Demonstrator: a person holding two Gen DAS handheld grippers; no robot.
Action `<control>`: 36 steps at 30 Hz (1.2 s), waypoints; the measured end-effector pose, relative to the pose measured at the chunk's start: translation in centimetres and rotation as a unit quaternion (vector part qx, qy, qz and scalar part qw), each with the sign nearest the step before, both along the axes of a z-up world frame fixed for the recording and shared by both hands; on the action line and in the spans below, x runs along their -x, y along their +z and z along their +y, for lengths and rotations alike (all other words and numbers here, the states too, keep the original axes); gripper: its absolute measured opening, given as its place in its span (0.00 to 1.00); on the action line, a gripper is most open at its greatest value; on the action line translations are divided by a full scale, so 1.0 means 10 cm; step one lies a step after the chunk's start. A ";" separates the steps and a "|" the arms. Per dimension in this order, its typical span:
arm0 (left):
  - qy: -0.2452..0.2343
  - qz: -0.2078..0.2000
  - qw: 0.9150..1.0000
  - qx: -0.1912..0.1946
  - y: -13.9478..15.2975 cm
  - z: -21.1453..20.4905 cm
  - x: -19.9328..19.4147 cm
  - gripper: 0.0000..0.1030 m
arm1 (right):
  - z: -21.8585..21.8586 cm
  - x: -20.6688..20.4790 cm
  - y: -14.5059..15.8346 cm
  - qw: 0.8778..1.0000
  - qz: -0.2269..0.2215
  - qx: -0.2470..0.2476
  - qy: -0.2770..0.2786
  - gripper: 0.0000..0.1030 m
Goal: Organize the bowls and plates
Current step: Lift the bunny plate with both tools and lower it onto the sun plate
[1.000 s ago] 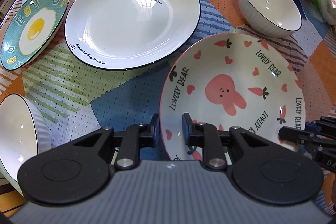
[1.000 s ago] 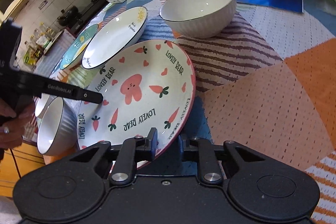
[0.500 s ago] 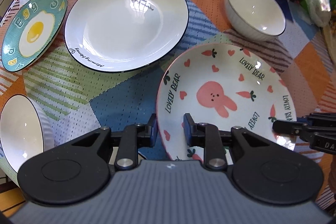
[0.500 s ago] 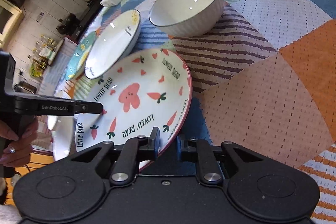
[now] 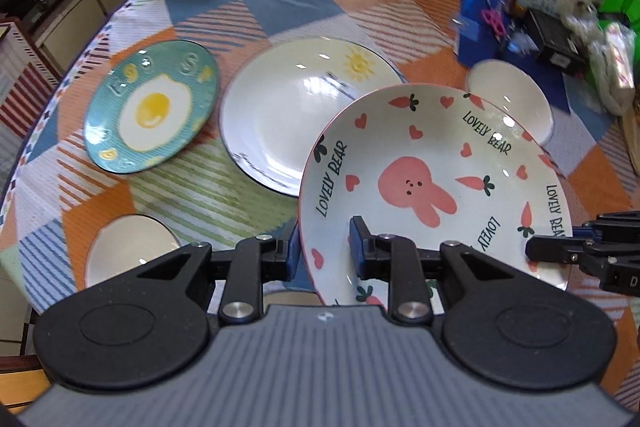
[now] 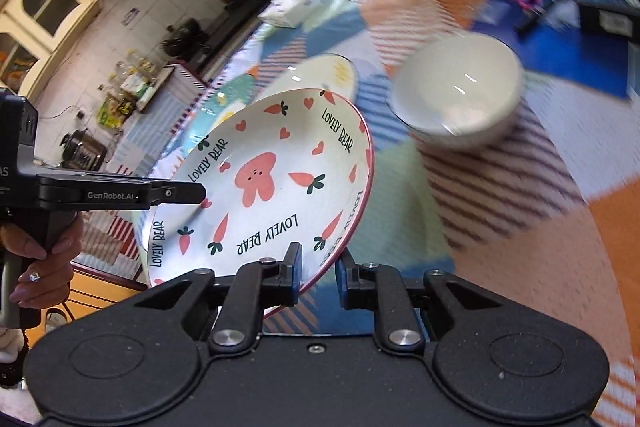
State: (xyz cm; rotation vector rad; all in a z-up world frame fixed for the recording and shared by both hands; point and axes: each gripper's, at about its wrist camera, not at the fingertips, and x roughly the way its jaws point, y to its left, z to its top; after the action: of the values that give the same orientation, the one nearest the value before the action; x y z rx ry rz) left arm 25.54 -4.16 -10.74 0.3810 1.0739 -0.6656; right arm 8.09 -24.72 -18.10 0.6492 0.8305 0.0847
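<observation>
The left claw (image 5: 323, 253) is clamped on the near rim of the rabbit plate (image 5: 436, 183), one pad under the rim and one on the inner face. The right claw (image 6: 319, 277) grips the same plate at another point of the rim, pads narrow on the edge. The plate is round, glossy ceramic, white with a pink rim, printed with a pink rabbit, carrots, hearts and "LOVELY BEAR". It hangs between both claws, clear of the tablecloth (image 5: 208, 195), face up and tilted, the far edge higher in the right wrist view. Being round, it has no long axis; the rabbit's ears point toward the right claw.

Just beyond the left claw, partly under the raised plate, lies a white plate (image 5: 280, 119) with a dark rim and a sun print. Left of it sits a teal plate (image 5: 152, 107) with a fried-egg design. A white ribbed bowl (image 5: 128, 251) stands left of the left claw; another white bowl (image 6: 456, 99), blurred, stands beyond the right claw. The cloth is a woven patchwork of stripes.
</observation>
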 end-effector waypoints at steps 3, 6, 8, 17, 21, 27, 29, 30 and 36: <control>0.014 0.001 1.000 0.001 0.07 0.06 -0.18 0.23 | 0.02 -0.23 0.07 1.000 -0.010 0.010 0.024 0.22; 0.013 -0.017 1.000 -0.012 0.09 0.06 -0.30 0.23 | 0.01 -0.43 0.13 0.999 -0.018 0.015 0.040 0.22; 0.019 -0.020 0.999 -0.018 0.06 0.06 -0.40 0.23 | 0.02 -0.58 0.16 0.998 -0.019 0.023 0.049 0.22; 0.060 0.027 0.998 -0.013 -0.31 0.07 -1.00 0.23 | 0.02 -1.12 0.01 0.997 -0.001 0.033 0.063 0.22; 0.072 0.042 0.996 -0.013 -0.47 0.05 -1.14 0.23 | 0.01 -1.30 -0.03 0.996 0.011 0.050 0.072 0.21; 0.085 0.069 0.994 -0.028 -0.69 -0.01 -1.30 0.23 | -0.04 -1.56 -0.13 0.995 0.034 0.062 0.076 0.21; 0.086 0.078 0.993 -0.030 -0.73 -0.02 -1.33 0.23 | -0.05 -1.62 -0.13 0.994 0.041 0.064 0.072 0.21; 0.084 0.080 0.993 -0.030 -0.75 -0.03 -1.34 0.23 | -0.06 -1.64 -0.13 0.995 0.043 0.065 0.069 0.21; 0.072 0.067 0.994 -0.049 -0.79 -0.13 -1.32 0.23 | -0.06 -1.78 -0.13 0.991 0.055 0.095 0.076 0.21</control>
State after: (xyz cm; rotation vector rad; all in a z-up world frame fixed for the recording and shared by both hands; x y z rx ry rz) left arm 38.70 -5.43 -18.66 0.3435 1.2522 -0.5156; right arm 25.85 -25.34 -19.43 0.4132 0.9809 0.1078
